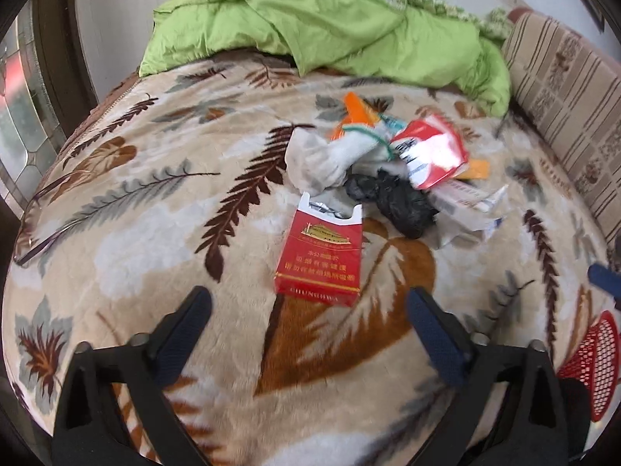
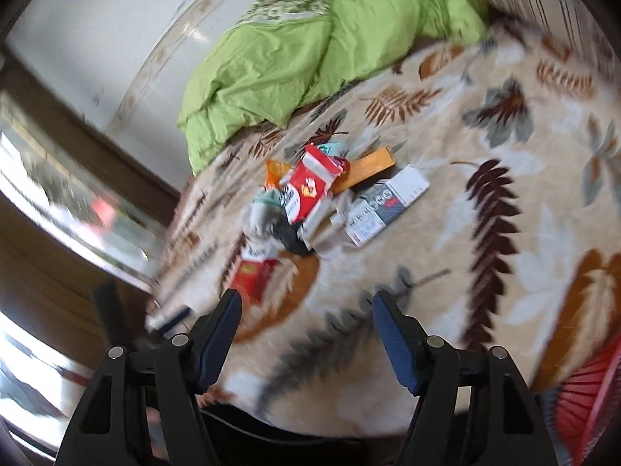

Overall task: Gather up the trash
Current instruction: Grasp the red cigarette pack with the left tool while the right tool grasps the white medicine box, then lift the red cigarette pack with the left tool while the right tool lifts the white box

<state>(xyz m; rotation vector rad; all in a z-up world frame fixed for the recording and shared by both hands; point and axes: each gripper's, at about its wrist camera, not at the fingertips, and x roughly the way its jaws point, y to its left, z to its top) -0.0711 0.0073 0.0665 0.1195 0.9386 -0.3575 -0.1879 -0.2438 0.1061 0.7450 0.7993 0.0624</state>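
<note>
Trash heap on the blanket
A cigarette pack lies just before the heap; a quilt is bunched behind; a basket sits right

red basket cut off; right-wrist view blurred

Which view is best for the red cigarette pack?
Left wrist. The red cigarette pack lies sharp and unobstructed just ahead of the open left hand-held gripper, top open, print readable. Right wrist shows it smaller, motion-blurred, at the pile's near edge.
</note>
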